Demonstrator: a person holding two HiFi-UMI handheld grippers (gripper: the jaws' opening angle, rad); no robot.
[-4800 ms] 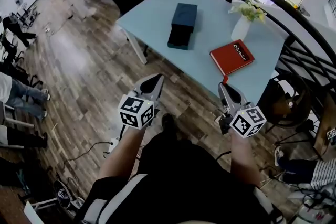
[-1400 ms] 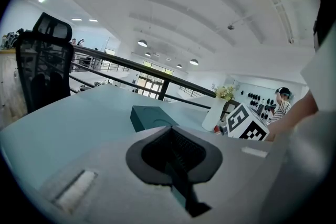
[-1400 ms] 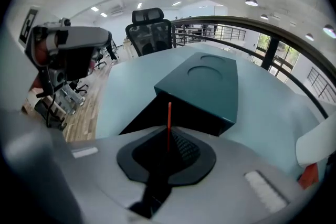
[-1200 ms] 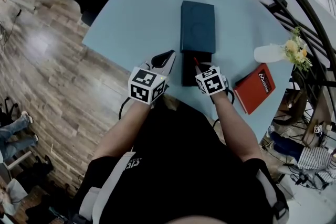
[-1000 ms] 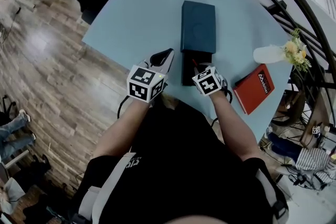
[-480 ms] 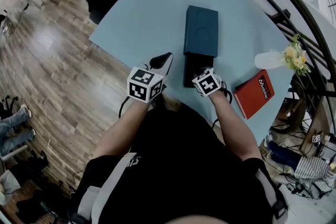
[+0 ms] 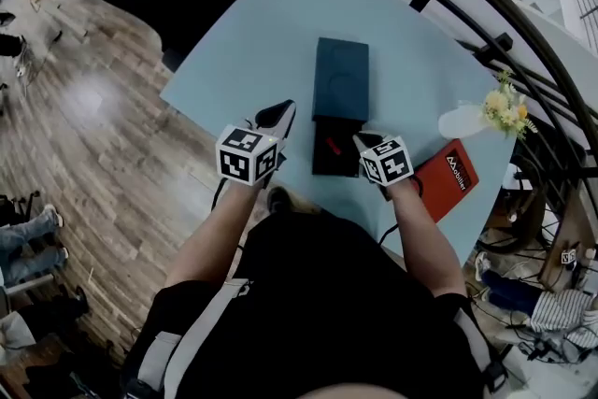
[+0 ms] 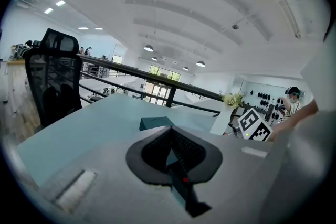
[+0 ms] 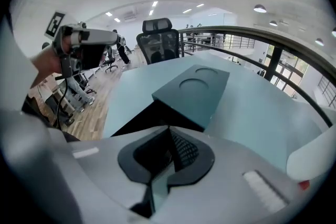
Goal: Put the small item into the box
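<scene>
My left claw [image 8: 170, 132] is matt grey plastic, and its black pads [image 8: 185, 147] are finely ribbed. My right claw [image 9: 169, 132] looks to have the same make and finish. The counter [image 7: 252, 42] is smooth, pale blue and matt, with only a faint sheen. At twelve o'clock from my claws, the box [image 7: 341, 79] has a matt, dark teal skin like card. Its tray [image 7: 327, 165] is dull black. The small item [image 7: 332, 146] is red, but I cannot tell its material. At three o'clock, the red book [image 7: 447, 185] has a slightly glossy cover. At nine o'clock, the floor [image 7: 103, 135] is polished wood planks.
</scene>
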